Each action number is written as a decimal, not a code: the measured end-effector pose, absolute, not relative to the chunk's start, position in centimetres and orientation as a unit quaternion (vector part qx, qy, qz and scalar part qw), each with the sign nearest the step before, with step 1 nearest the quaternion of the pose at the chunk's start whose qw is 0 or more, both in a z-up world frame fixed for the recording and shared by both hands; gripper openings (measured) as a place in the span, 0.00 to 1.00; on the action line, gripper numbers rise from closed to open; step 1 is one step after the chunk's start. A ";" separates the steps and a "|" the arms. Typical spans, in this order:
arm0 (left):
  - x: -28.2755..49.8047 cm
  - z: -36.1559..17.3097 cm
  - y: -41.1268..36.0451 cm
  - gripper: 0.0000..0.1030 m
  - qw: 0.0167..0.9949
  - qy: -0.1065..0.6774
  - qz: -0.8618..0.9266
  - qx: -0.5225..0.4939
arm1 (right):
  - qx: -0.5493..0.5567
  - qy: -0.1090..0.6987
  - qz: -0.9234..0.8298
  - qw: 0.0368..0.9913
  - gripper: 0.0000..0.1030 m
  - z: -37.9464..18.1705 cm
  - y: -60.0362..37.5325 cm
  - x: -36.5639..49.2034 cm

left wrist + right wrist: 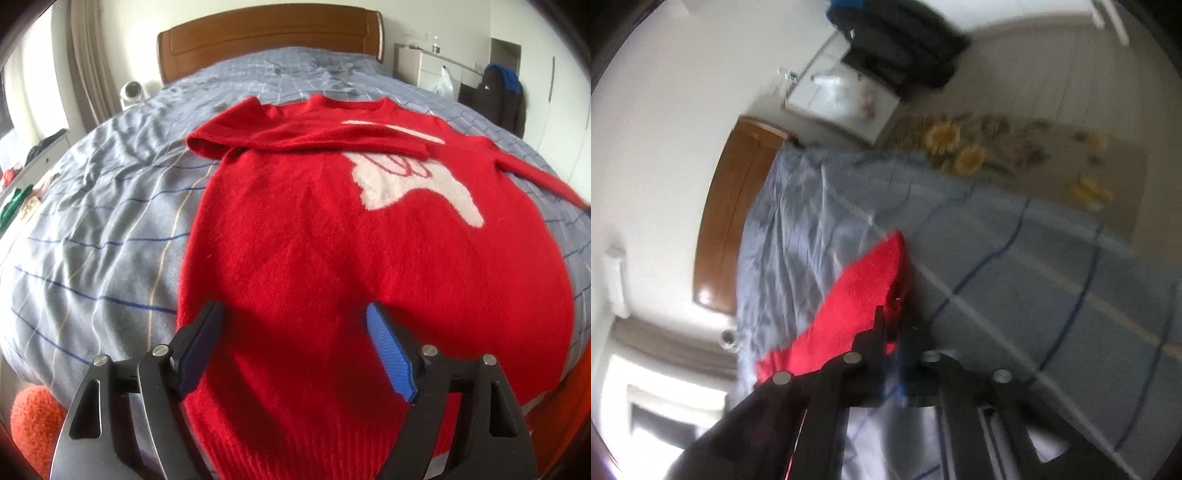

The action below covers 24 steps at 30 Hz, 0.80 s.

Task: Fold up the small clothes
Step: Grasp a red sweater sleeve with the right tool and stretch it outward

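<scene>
L tongs [293,325]: jaws spread wide, nothing between the pads, tips poised over the lower body of the red sweater [369,258], near its ribbed hem; angled down at the fabric, prob. lining up for a hem grab, whether tips touch knit can't tell. R tongs [892,314]: jaws pinched together on red knit, likely the sweater's R sleeve [860,295]; view blurred and rolled sideways, so exact bite on the fabric unclear. Sleeve lifts away from the bed [1015,266] at the clamp, seemingly held up so it can be carried across the body. Sweater lies face up on the bed's grey checked cover, neck toward the wooden headboard [269,40], white motif [413,181] showing. The L sleeve [295,136] is already folded across the chest, cuff reaching the motif. Judgement: one sleeve in, second in hand, bottom fold not yet done. Off to the side: small white fan [130,93], dark jacket [498,96] hanging by the wall.
</scene>
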<state>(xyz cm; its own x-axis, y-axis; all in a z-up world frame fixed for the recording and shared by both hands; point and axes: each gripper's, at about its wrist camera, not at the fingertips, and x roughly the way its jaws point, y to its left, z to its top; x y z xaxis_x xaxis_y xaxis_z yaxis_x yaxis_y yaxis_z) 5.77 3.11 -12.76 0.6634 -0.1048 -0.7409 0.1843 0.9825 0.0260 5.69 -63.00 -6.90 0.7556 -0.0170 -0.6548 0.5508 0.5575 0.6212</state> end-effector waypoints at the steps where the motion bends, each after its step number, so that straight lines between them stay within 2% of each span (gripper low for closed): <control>1: 5.8 -12.8 3.1 0.80 0.910 0.403 -0.080 0.050 | 0.428 0.318 -0.187 0.825 0.03 -7.4 -63.1 5.7; 3: 5.7 -12.8 3.0 0.81 0.910 0.402 -0.080 0.057 | 0.440 0.332 -0.185 0.814 0.02 -9.3 -63.4 5.7; 6: 5.7 -12.9 2.8 0.86 0.910 0.401 -0.079 0.063 | 0.431 0.328 -0.178 0.822 0.02 -8.3 -63.3 5.5; 7: 5.6 -12.9 2.8 0.87 0.910 0.401 -0.080 0.066 | 0.430 0.329 -0.176 0.822 0.06 -8.0 -63.4 5.3; 10: 5.6 -12.9 2.5 0.91 0.911 0.399 -0.077 0.073 | 0.379 0.325 -0.211 0.840 0.16 -5.6 -63.2 4.3; 15: 5.4 -12.7 1.9 0.92 0.908 0.403 -0.078 0.087 | 0.300 0.306 -0.176 0.886 0.16 -1.7 -61.0 5.3; 19: 5.3 -10.4 1.6 0.91 0.901 0.410 -0.103 0.095 | 0.327 0.343 -0.148 0.868 0.34 -5.0 -60.7 7.3; 21: 5.6 -7.7 1.4 0.92 0.906 0.391 -0.124 0.104 | 0.343 0.362 -0.167 0.851 0.20 -7.6 -61.3 7.0; 22: 6.0 -5.9 1.1 0.92 0.911 0.373 -0.136 0.113 | 0.340 0.348 -0.179 0.856 0.10 -7.6 -61.3 6.2; 24: 7.2 -2.9 0.2 0.96 0.918 0.337 -0.157 0.138 | 0.316 0.339 -0.194 0.865 0.10 -6.6 -60.3 5.4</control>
